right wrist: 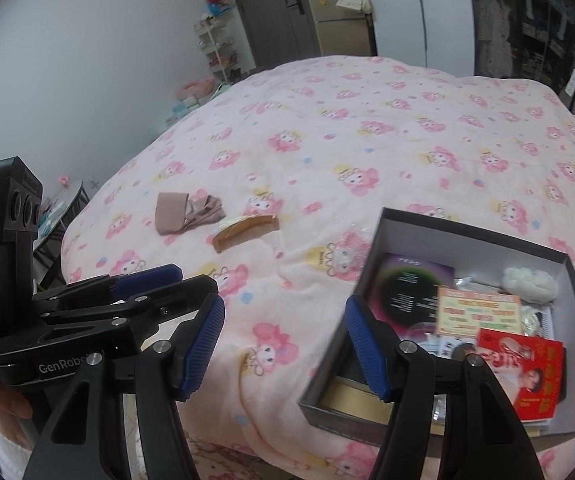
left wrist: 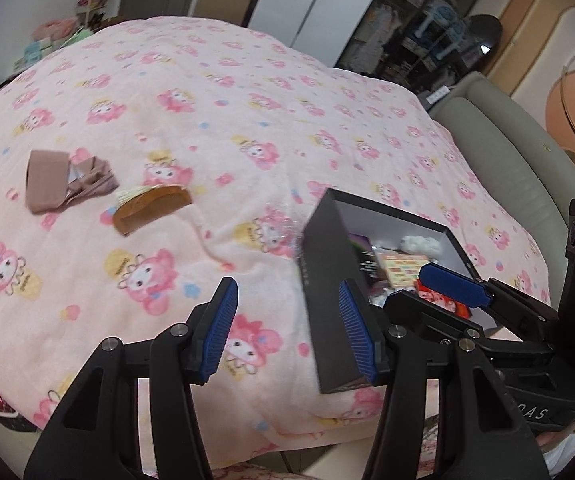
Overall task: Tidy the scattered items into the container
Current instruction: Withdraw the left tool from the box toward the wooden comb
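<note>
A dark open box [right wrist: 475, 236] sits on the pink bed at the near right and holds several items: a red packet [right wrist: 527, 364], an orange card [right wrist: 479, 312], a dark disc sleeve [right wrist: 407, 292] and a white fluffy ball [right wrist: 527, 280]. A tan folded stocking [right wrist: 183, 212] and a wooden comb [right wrist: 247, 232] lie on the blanket to the left. My left gripper [left wrist: 287, 332] is open and empty beside the box's left wall [left wrist: 327, 292]. My right gripper [right wrist: 285, 344] is open and empty, its right finger over the box's near left corner.
The pink cartoon blanket [right wrist: 367, 140] covers the whole bed. A grey padded headboard [left wrist: 527, 152] runs along the right. Shelves and boxes [right wrist: 215, 52] stand by the far wall, and a small table [right wrist: 63, 208] is left of the bed.
</note>
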The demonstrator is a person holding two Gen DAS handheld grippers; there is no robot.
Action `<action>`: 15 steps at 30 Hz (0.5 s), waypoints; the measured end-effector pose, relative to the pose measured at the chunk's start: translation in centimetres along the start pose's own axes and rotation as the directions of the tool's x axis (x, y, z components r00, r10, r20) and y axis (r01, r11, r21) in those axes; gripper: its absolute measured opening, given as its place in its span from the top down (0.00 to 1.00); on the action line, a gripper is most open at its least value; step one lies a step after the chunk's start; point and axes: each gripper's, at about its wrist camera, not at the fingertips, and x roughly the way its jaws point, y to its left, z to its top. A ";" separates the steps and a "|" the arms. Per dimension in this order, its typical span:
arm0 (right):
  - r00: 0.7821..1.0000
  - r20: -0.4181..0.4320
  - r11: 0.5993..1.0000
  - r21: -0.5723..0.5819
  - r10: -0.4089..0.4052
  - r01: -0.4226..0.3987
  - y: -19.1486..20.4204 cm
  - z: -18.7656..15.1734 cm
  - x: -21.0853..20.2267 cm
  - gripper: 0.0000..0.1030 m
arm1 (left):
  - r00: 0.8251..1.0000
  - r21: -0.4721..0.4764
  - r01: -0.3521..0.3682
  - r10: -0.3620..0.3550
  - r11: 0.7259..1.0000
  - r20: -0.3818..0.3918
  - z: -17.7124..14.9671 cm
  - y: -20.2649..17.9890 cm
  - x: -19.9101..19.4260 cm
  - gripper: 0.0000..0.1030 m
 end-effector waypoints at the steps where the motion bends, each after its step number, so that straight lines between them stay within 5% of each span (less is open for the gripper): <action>1: 1.000 -0.007 1.000 -0.006 0.001 -0.001 0.3 0.1 0.5 0.42 | 1.000 -0.010 -0.006 0.006 1.000 0.000 0.0 0.5 0.1 0.48; 15: 0.990 -0.140 1.000 -0.022 0.007 -0.010 3.0 2.1 8.7 0.42 | 1.000 -0.170 -0.015 0.014 0.985 -0.005 0.4 9.1 2.7 0.43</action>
